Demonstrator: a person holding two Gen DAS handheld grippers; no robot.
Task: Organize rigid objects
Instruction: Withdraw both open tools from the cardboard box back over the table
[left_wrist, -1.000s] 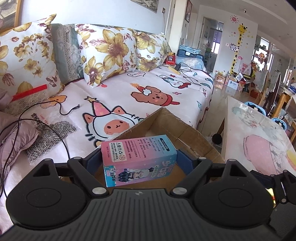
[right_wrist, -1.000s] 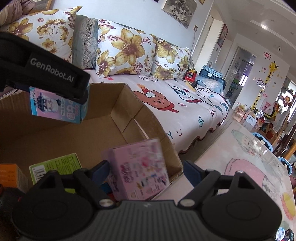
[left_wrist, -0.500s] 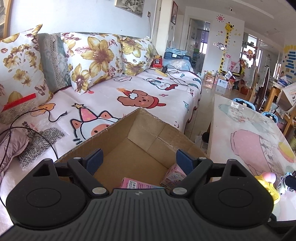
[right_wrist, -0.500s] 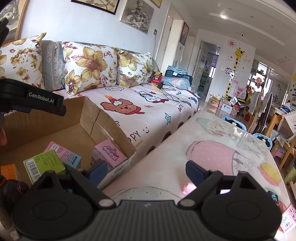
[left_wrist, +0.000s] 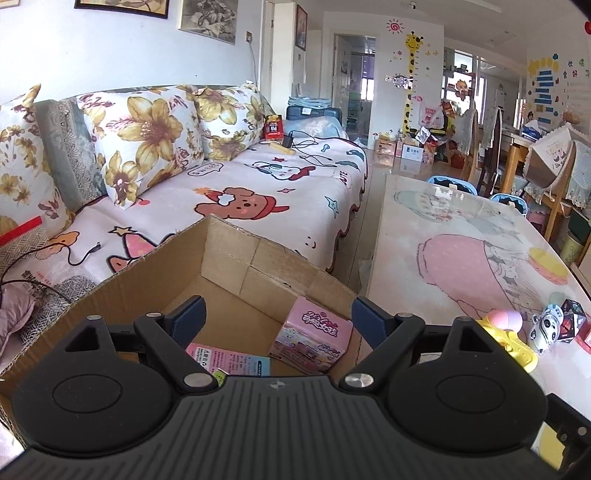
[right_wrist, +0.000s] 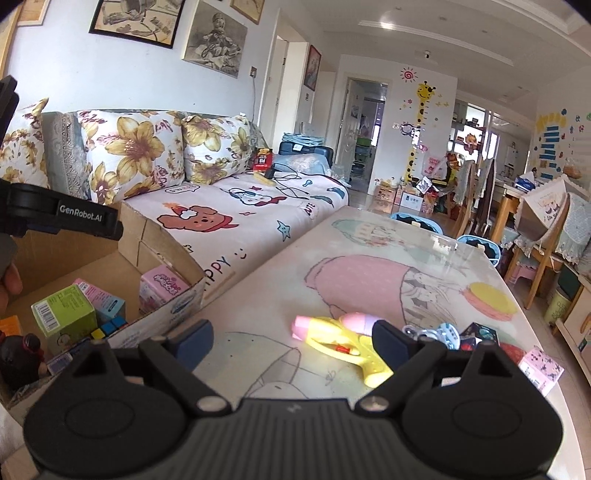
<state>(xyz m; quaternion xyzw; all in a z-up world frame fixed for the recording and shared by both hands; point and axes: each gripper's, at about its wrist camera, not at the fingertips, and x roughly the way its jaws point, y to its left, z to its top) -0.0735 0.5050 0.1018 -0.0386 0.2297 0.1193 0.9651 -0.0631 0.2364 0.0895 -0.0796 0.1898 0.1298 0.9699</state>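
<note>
The cardboard box (left_wrist: 258, 266) sits between the sofa (left_wrist: 280, 195) and the desk (left_wrist: 424, 266), and inside it lie a pink box (left_wrist: 310, 338) in the near right corner, a pink-and-blue carton (left_wrist: 229, 360) flat on the floor of the box, and a green box (right_wrist: 62, 314) beside it, with a small colour cube (right_wrist: 107, 326) close by. On the desk rest a yellow toy gun (right_wrist: 347, 343) with a pink muzzle, a small panda figure (left_wrist: 545, 326), a dark faceted cube (left_wrist: 572, 319) and a pink patterned box (right_wrist: 541, 373). The left gripper (left_wrist: 275, 317) hangs over the cardboard box, jaws apart and empty. The right gripper (right_wrist: 291, 339) is over the desk, its jaws having just been opening, wide apart with nothing clamped; the yellow toy gun shows between them, untouched.
</note>
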